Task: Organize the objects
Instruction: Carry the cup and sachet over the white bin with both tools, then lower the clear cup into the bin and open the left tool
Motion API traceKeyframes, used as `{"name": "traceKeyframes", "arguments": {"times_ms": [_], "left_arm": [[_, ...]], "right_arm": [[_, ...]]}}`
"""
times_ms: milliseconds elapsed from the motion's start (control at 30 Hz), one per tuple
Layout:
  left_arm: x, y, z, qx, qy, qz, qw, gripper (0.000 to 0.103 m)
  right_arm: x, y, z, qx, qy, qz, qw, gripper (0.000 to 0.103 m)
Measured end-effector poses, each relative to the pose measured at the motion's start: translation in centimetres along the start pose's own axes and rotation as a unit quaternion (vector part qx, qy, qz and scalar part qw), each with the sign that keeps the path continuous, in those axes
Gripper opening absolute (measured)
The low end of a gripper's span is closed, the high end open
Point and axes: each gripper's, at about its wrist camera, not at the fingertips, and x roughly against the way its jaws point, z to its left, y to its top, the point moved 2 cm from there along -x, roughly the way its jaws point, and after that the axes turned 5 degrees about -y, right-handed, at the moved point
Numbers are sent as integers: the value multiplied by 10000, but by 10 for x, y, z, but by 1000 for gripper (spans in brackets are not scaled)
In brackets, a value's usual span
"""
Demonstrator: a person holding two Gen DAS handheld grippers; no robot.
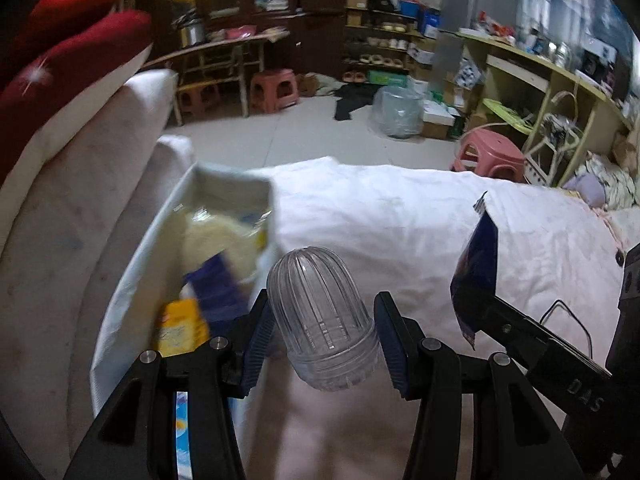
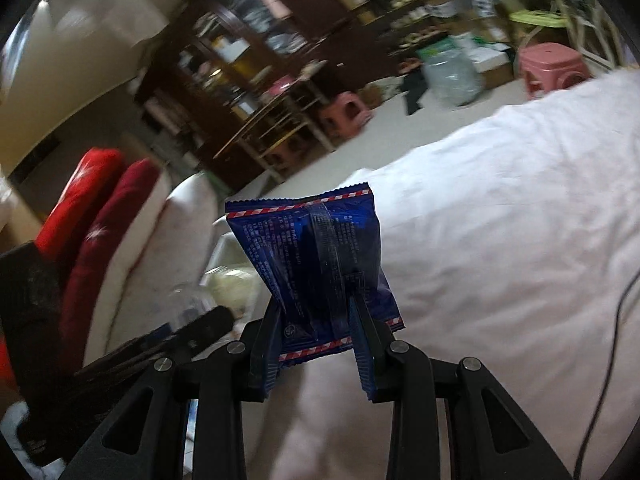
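My left gripper (image 1: 322, 322) is shut on a clear ribbed plastic dome jar (image 1: 320, 312), dome end pointing away, held above the white bedsheet (image 1: 400, 220). To its left lies a white fabric bin (image 1: 176, 216) holding a yellow-white bag, a blue packet and a yellow packet. My right gripper (image 2: 316, 320) is shut on a dark blue snack packet (image 2: 312, 256) with red-and-white striped seams, held upright in the air. That packet (image 1: 478, 276) and the right gripper's black body show at the right of the left wrist view. The left gripper (image 2: 192, 332) shows blurred at the lower left of the right wrist view.
Red and white cushions (image 1: 72, 64) are stacked along the left. Beyond the bed are pink stools (image 1: 490, 156), a clear plastic bag (image 1: 398, 114) on the floor, dark wooden cabinets and cluttered shelves. A black cable (image 2: 612, 340) trails over the sheet at right.
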Motion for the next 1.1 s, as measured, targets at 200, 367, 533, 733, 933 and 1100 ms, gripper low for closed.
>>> {"name": "traceKeyframes", "arguments": {"times_ms": [200,367,533,733,933,1100], "left_arm": [[17,-22,44,243,115,45,9996,50],[23,-33,65,479,21,111,9988,50],[19,-42,76,668,-104,198,9975,50],[5,-51,91,966,-321,375,9941,50],[-14,-53,94,1136,-763,629,9886,50],[-39,-41,82,989,-530,918,9894,50]], "right_arm": [[-16,-18,42,210,193,248,9993,31],[-24,-31,66,225,351,396,9983,31],[-28,-42,83,284,399,503,9975,31],[-37,-51,91,396,397,669,9962,31],[-38,-52,84,330,405,704,9961,31],[-37,-48,71,102,374,712,9967,31]]}}
